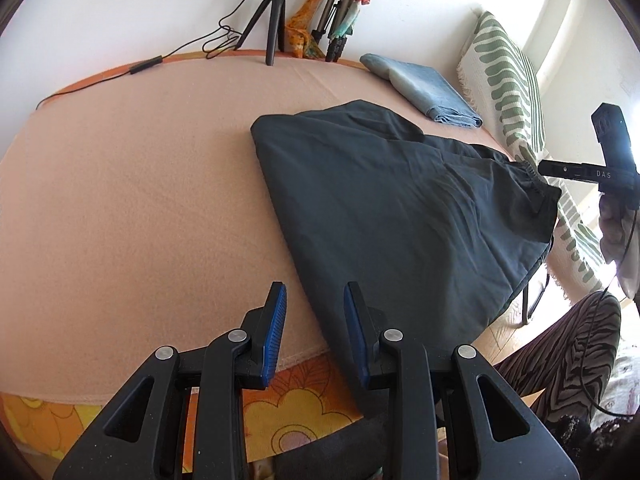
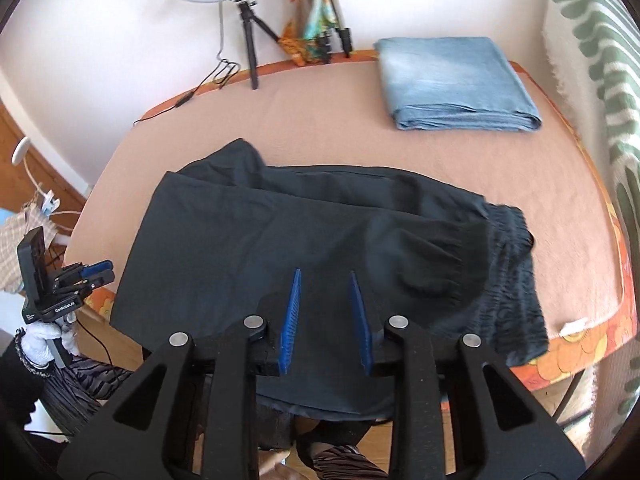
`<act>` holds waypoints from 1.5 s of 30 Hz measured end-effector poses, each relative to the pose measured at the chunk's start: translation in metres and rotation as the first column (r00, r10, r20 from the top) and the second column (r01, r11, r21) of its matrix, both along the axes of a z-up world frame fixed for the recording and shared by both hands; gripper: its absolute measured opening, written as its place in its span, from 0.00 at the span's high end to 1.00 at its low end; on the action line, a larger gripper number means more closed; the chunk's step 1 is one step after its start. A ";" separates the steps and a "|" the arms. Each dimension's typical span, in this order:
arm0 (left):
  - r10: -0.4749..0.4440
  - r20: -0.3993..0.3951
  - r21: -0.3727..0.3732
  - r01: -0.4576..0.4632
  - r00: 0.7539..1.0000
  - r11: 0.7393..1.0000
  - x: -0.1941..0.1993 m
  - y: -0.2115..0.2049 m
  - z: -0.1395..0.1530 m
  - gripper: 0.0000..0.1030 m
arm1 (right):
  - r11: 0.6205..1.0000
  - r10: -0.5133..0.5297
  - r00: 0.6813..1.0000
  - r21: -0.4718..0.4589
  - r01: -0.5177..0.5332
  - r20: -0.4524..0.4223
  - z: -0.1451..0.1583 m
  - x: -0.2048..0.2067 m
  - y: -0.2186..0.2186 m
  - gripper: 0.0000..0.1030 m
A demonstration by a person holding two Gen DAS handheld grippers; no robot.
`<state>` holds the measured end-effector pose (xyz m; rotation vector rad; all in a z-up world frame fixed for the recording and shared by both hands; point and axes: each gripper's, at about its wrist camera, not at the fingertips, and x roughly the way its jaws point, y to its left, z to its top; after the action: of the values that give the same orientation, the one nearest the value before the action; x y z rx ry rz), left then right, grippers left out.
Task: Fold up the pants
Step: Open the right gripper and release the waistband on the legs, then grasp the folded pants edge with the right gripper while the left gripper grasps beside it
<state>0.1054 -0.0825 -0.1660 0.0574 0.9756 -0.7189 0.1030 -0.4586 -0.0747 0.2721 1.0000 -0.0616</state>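
Dark pants (image 1: 392, 200) lie folded over on the pink table cover (image 1: 140, 184), their near end hanging over the front edge; in the right wrist view the pants (image 2: 280, 240) show the gathered waistband at the right. My left gripper (image 1: 314, 320) is open and empty, just left of the pants' near edge; it also shows in the right wrist view (image 2: 90, 276), off the table's left corner. My right gripper (image 2: 325, 308) is open and empty above the pants' near part. In the left wrist view the right gripper (image 1: 542, 170) is at the waistband.
Folded blue jeans (image 2: 456, 84) lie at the back right of the table. A ring light on a tripod (image 2: 248, 40) and more tripods (image 1: 336, 20) stand at the back edge with a cable. A green-patterned cushion (image 1: 508, 76) stands at the right.
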 end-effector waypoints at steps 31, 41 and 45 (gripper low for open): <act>0.004 -0.200 -0.261 -0.057 0.980 0.964 -0.003 0.005 -0.023 0.76 | 0.926 0.359 0.915 0.189 -0.326 -0.183 -0.049 0.181 0.205 0.58; -0.030 -0.167 -0.270 -0.016 0.986 0.963 -0.009 -0.003 -0.018 0.76 | 0.950 0.312 0.891 0.098 -0.297 -0.330 -0.084 0.230 0.236 0.58; -0.053 -0.160 -0.275 0.007 0.986 0.962 -0.014 -0.008 -0.016 0.76 | 0.950 0.296 0.874 0.018 -0.313 -0.385 -0.093 0.241 0.250 0.58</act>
<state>0.0914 -0.0904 -0.1823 -0.2337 1.0269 -0.8913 0.3441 -0.2082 -0.1677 0.0559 1.4225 0.1572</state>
